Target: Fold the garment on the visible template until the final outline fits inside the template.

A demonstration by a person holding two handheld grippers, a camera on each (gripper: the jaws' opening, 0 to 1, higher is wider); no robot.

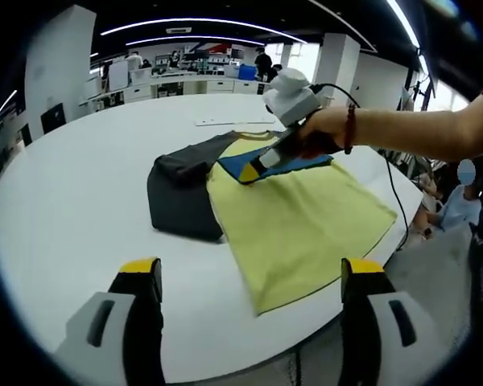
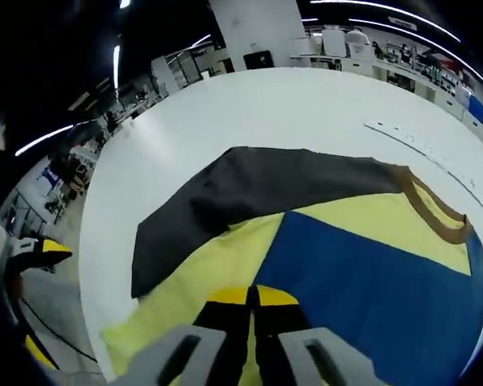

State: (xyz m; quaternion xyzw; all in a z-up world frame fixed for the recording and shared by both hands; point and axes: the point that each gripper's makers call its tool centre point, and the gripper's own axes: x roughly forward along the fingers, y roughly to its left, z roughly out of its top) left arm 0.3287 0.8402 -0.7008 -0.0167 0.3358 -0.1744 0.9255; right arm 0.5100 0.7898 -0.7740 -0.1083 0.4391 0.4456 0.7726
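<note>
My garment [image 1: 298,217] lies flat on the round white table [image 1: 72,209], toward its right side and near the edge. It is a yellow tee with one dark grey sleeve [image 1: 181,197] spread out to the left. A blue panel [image 1: 286,167] shows at the far end by the brownish collar [image 2: 435,213]; I cannot tell whether it is the template or part of the shirt.

I judge the cloth light, limp and thin. It will drape and slide on the smooth tabletop rather than hold a crease, so I would take it by a hem or sleeve edge, pinching a single layer.

The long axis runs from the hem at the near right edge to the collar at the far end, slightly skewed to the left (the sleeve sticks out across it).

My left gripper [image 1: 253,277] hangs wide open over the near table edge, with nothing between its jaws.

My right gripper [image 2: 252,301] is down on the cloth where yellow meets blue. Its yellow tips are drawn together; they seem pinched on the fabric, though I cannot tell for sure.
</note>
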